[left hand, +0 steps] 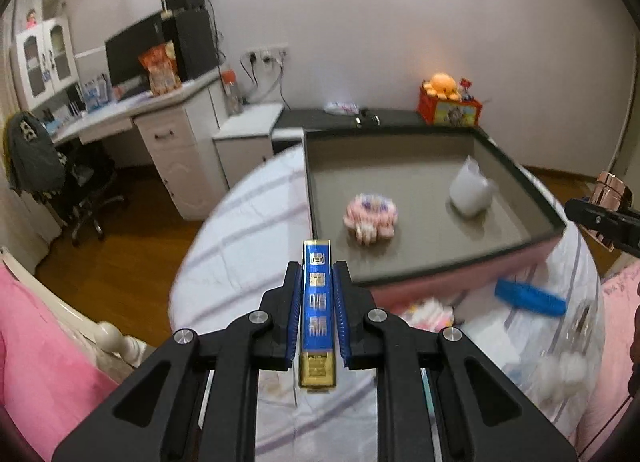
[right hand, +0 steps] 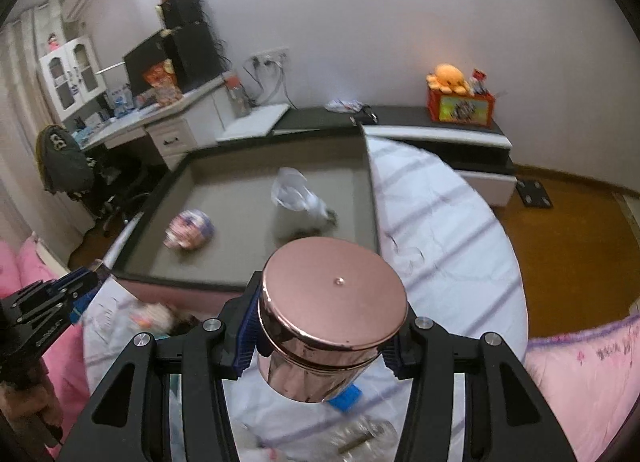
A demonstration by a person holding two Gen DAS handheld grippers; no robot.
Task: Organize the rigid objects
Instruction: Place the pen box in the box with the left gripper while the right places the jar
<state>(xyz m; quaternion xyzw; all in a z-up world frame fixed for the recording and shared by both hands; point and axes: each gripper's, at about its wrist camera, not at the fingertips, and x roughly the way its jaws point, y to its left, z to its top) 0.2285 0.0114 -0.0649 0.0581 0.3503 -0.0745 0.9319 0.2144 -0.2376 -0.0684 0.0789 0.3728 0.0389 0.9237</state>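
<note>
I take the grey tray [left hand: 432, 258] as my reference for every position below.

Left gripper [left hand: 318, 282]: its jaws are clamped on a slim blue-and-gold box [left hand: 317, 302], pads against the two long faces. The box is held on edge in front of the tray's near rim, its far end pointing at the tray floor. It looks stiff and light. The foil finish is probably slick, so I judge the present hold, at mid-length on the flat sides, to be the correct one.

Right gripper [right hand: 324, 326]: its jaws are clamped around a rose-gold metal jar [right hand: 332, 302], just below the flat lid. The jar hangs in front of the tray's near rim and to the right of the box. Polished and round, it is likely the heavier item and could rotate or slide in the pads. I would keep the hold high, under the lid's lip.

Already inside the tray: a pink round trinket [left hand: 370, 218] near the middle and a white cup [left hand: 472, 192] towards the far right corner (both blurred, so I identify them loosely).

Outside the tray, before its near wall, a blue bar-shaped object [left hand: 530, 296] lies on the striped tablecloth [left hand: 240, 230].
</note>
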